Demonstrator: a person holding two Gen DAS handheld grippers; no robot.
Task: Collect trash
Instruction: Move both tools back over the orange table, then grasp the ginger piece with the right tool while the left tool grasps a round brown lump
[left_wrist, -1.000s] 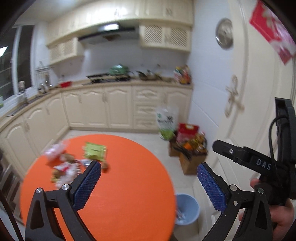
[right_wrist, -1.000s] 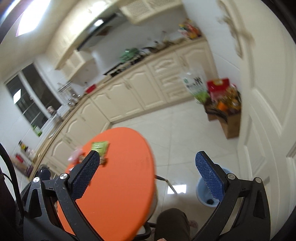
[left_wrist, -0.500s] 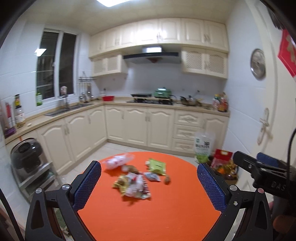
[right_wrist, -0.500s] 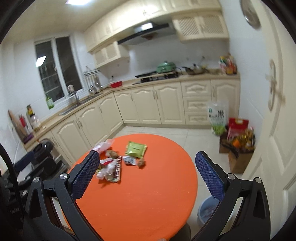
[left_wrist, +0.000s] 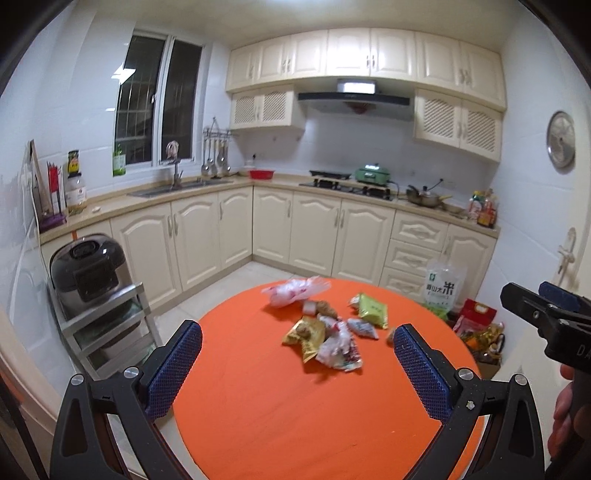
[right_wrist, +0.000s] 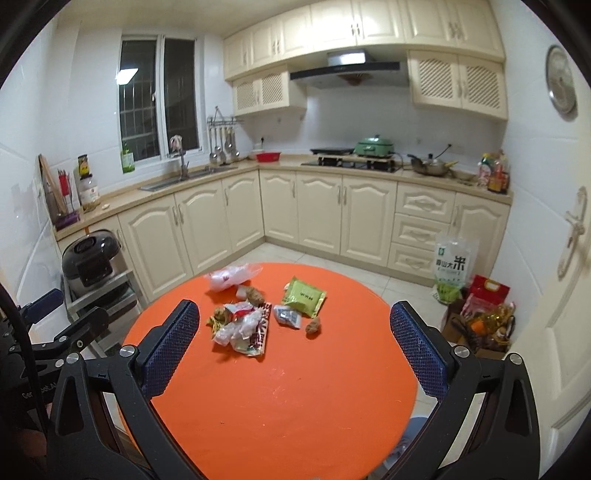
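A pile of trash lies on the far half of a round orange table (left_wrist: 295, 424) (right_wrist: 280, 406): a crumpled white and red wrapper (left_wrist: 340, 349) (right_wrist: 243, 328), a gold wrapper (left_wrist: 306, 334), a green packet (left_wrist: 372, 309) (right_wrist: 304, 296), a clear plastic bag (left_wrist: 293, 291) (right_wrist: 231, 276) and small brown lumps (right_wrist: 314, 325). My left gripper (left_wrist: 297, 369) is open and empty above the table's near side. My right gripper (right_wrist: 293, 354) is open and empty, also short of the pile. The right gripper also shows at the right edge of the left wrist view (left_wrist: 546, 317).
Cream kitchen cabinets (right_wrist: 317, 218) run along the back. A rice cooker (left_wrist: 86, 273) sits on a metal rack at left. A rice bag (right_wrist: 451, 269) and a box of groceries (right_wrist: 487, 325) stand on the floor at right. A door (right_wrist: 554, 295) is at far right. A blue bin rim (right_wrist: 415, 424) shows under the table edge.
Both grippers have swung up and left from the floor and door side to face the table and kitchen squarely. The trash pile now lies between the fingers in both views. Both stay open.
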